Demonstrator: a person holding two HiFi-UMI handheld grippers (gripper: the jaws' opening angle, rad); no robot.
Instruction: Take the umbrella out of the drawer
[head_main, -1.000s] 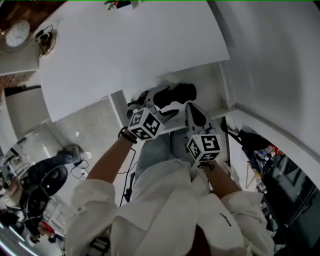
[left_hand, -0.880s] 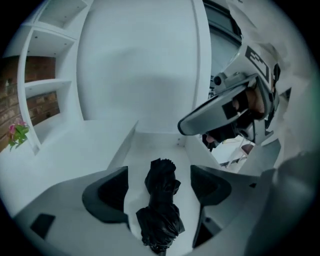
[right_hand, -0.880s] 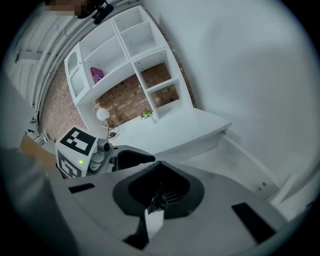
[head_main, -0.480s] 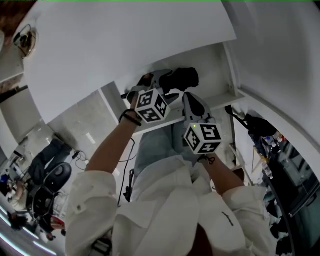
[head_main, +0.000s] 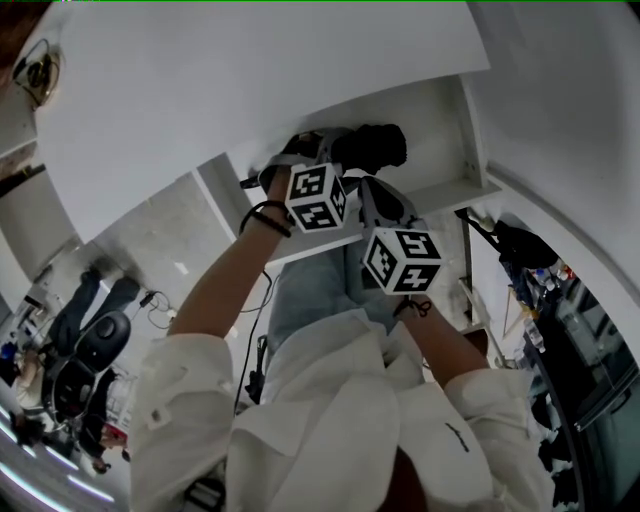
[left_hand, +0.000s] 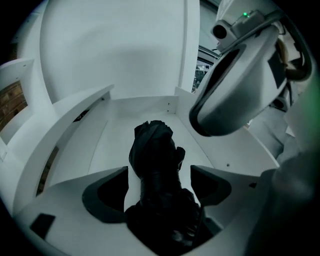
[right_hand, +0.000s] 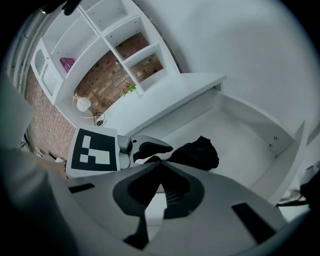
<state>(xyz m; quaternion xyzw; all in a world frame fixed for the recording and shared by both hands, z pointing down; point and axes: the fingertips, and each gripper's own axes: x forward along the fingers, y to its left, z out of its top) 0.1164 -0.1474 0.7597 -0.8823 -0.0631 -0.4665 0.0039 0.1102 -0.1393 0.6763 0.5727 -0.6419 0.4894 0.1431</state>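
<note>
Left gripper view shows the left gripper (left_hand: 159, 184) with its jaws clamped on the folded black umbrella (left_hand: 152, 147), whose long axis runs straight ahead from the jaws over the drawer (left_hand: 80, 105) floor. We judge that the lift-out should draw back along that axis. The right gripper (right_hand: 160, 164) has its jaws together and empty and sits just beside the left, with the umbrella ahead of it.
</note>
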